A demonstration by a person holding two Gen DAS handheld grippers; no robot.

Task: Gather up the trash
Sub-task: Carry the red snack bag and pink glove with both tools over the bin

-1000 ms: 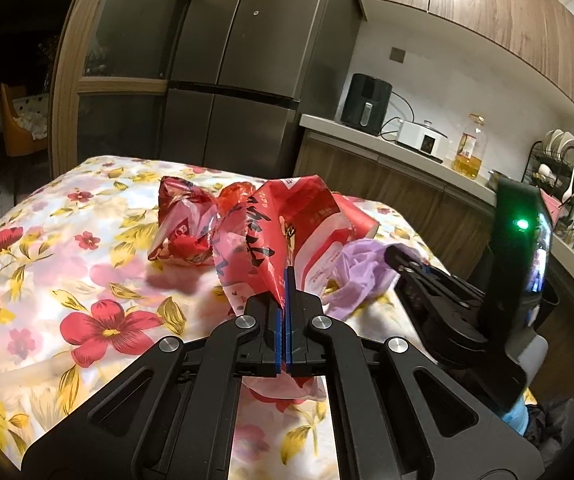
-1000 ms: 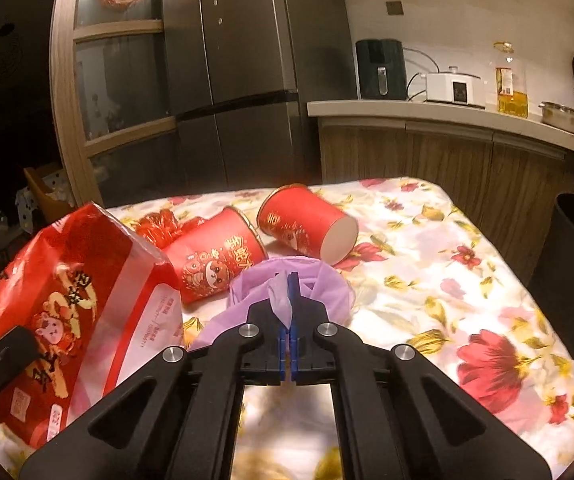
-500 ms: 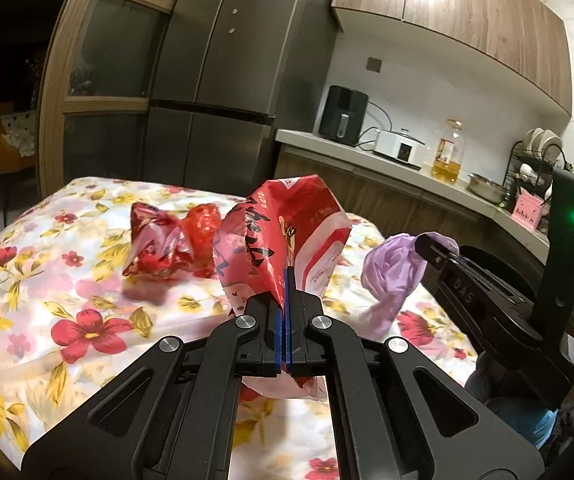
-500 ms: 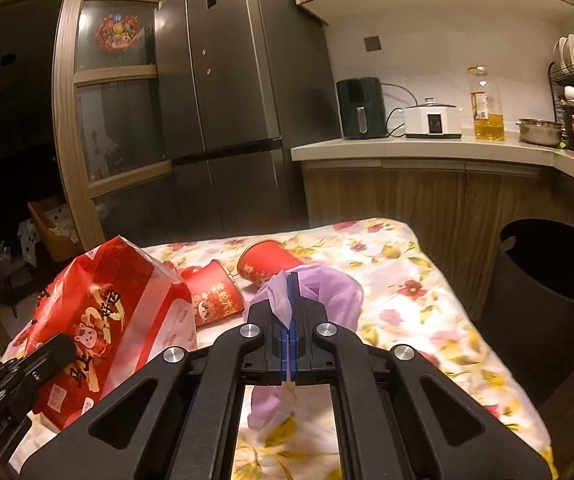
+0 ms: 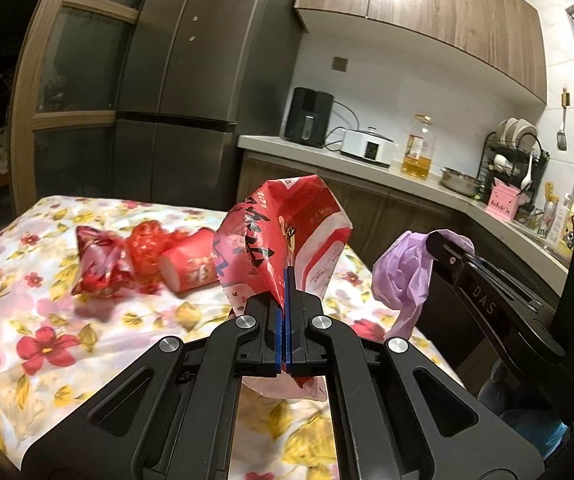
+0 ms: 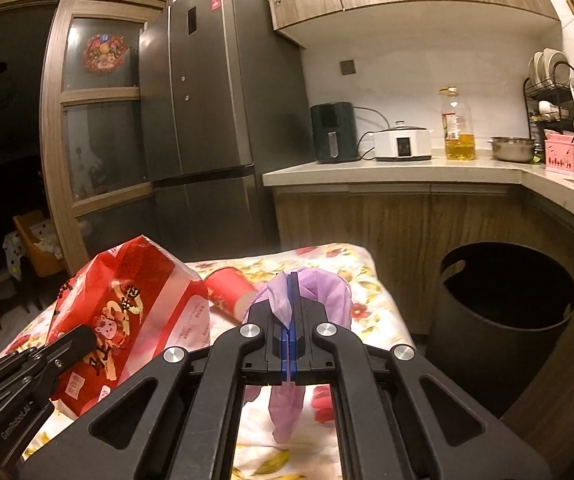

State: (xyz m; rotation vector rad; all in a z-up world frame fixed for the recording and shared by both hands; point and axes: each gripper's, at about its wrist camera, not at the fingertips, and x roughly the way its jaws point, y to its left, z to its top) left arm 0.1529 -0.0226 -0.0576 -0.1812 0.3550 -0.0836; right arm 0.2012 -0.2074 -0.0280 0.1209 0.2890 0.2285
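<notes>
My left gripper is shut on a red and white snack bag and holds it above the floral table. The bag also shows at the left of the right wrist view. My right gripper is shut on a crumpled purple plastic bag, lifted off the table; it also shows in the left wrist view. A red paper cup, a red crumpled wrapper and red cellophane lie on the table. A black trash bin stands open at the right, beside the table.
A dark fridge stands behind the table. A wooden counter carries an air fryer, a white cooker, an oil bottle and a dish rack.
Both grippers have risen from the table with their bags, and both views have tilted up. The black bin has come into the right wrist view.
</notes>
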